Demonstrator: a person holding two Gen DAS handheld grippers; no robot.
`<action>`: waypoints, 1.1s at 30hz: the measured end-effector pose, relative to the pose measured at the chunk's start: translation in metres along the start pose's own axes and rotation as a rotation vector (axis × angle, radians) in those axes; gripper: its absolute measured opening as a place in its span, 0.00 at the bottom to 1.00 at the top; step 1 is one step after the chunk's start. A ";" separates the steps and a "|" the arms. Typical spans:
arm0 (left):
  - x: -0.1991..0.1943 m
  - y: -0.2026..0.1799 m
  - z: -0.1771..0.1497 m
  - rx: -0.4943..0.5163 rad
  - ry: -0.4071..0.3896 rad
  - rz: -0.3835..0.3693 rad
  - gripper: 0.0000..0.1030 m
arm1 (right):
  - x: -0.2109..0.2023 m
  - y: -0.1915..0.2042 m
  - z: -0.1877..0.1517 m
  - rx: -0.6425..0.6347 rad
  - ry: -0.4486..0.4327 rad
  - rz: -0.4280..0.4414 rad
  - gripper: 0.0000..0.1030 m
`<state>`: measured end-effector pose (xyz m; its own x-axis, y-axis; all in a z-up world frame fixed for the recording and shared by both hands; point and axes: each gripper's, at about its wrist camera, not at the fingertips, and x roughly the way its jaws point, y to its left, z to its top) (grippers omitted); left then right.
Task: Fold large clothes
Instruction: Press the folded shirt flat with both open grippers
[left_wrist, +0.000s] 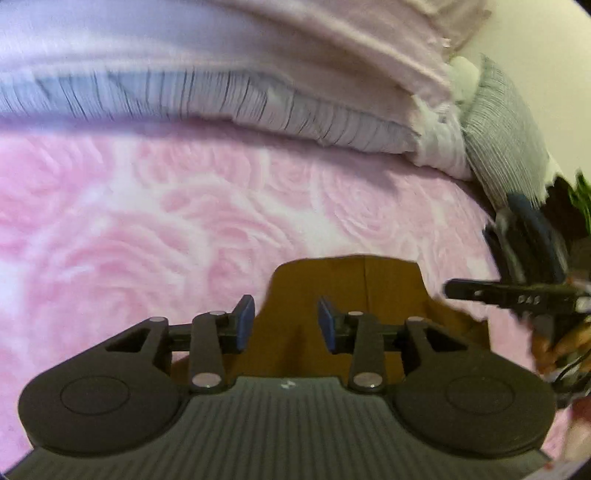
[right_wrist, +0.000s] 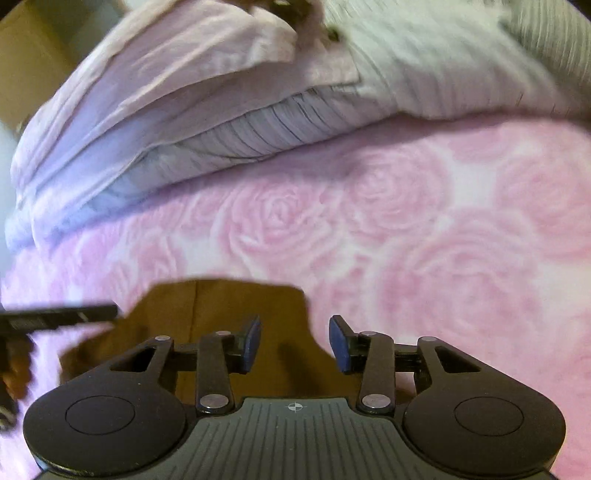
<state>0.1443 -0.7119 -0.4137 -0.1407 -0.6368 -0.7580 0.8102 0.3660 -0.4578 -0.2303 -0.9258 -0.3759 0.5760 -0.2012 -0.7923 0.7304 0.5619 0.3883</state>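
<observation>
A brown garment (left_wrist: 354, 291) lies flat on a pink rose-patterned blanket (left_wrist: 147, 206). My left gripper (left_wrist: 286, 325) hovers over the garment's far edge with its blue pads (left_wrist: 245, 321) apart and nothing between them. The same brown garment (right_wrist: 221, 314) shows in the right wrist view, where my right gripper (right_wrist: 295, 345) stands open above its right corner, empty. Each gripper appears at the edge of the other's view: the right gripper (left_wrist: 509, 293) in the left wrist view, the left gripper (right_wrist: 59, 317) in the right wrist view. Both views are motion-blurred.
A pale lilac pillow and bedding pile (right_wrist: 166, 110) runs along the back of the bed, with a striped grey-white cloth (left_wrist: 506, 136) beside it. A person's hand (left_wrist: 561, 343) holds the right gripper. The blanket (right_wrist: 443, 240) stretches wide to the right.
</observation>
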 end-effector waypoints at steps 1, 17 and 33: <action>0.010 0.003 0.004 -0.026 0.022 -0.015 0.36 | 0.010 -0.004 0.004 0.031 0.013 0.013 0.37; -0.027 -0.044 -0.051 0.375 -0.217 -0.003 0.08 | -0.046 0.034 -0.074 -0.304 -0.279 0.015 0.05; -0.044 -0.074 -0.098 0.352 -0.184 0.071 0.18 | -0.034 0.053 -0.101 -0.182 -0.167 -0.024 0.21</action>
<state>0.0352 -0.6448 -0.3920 0.0011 -0.7410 -0.6715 0.9641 0.1790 -0.1959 -0.2478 -0.8077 -0.3763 0.6229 -0.3372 -0.7059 0.6749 0.6879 0.2671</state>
